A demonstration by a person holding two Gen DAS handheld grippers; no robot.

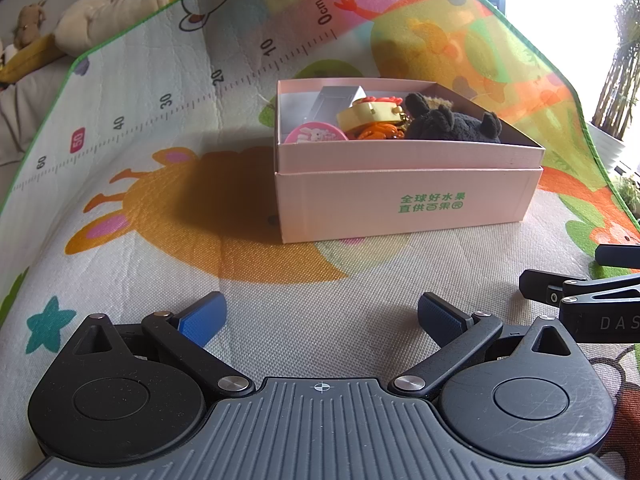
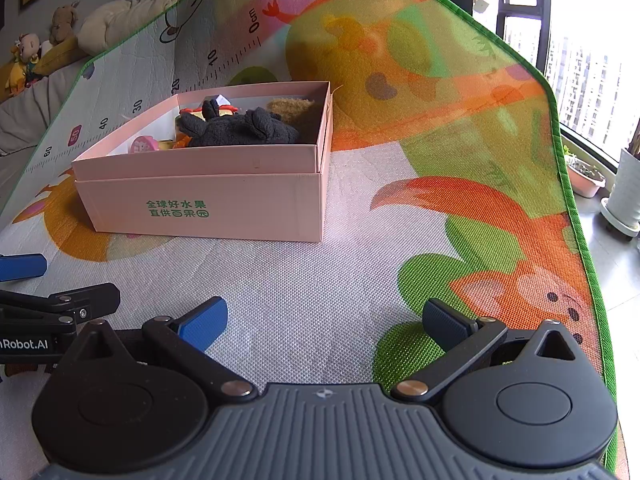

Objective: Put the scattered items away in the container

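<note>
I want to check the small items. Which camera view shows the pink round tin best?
The left wrist view: the pink round tin shows its printed top inside the pink box. The right wrist view shows only a sliver behind the wall.

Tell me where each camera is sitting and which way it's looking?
Left wrist view: sits on the left gripper, low over the colourful cartoon play mat, facing the pink cardboard box; its own open fingers show, plus the right gripper's side at the right edge.
Right wrist view: sits on the right gripper, facing the same box from further right; its open fingers show, the left gripper at the left edge.
Shared: box, black plush toy, mat.
</note>
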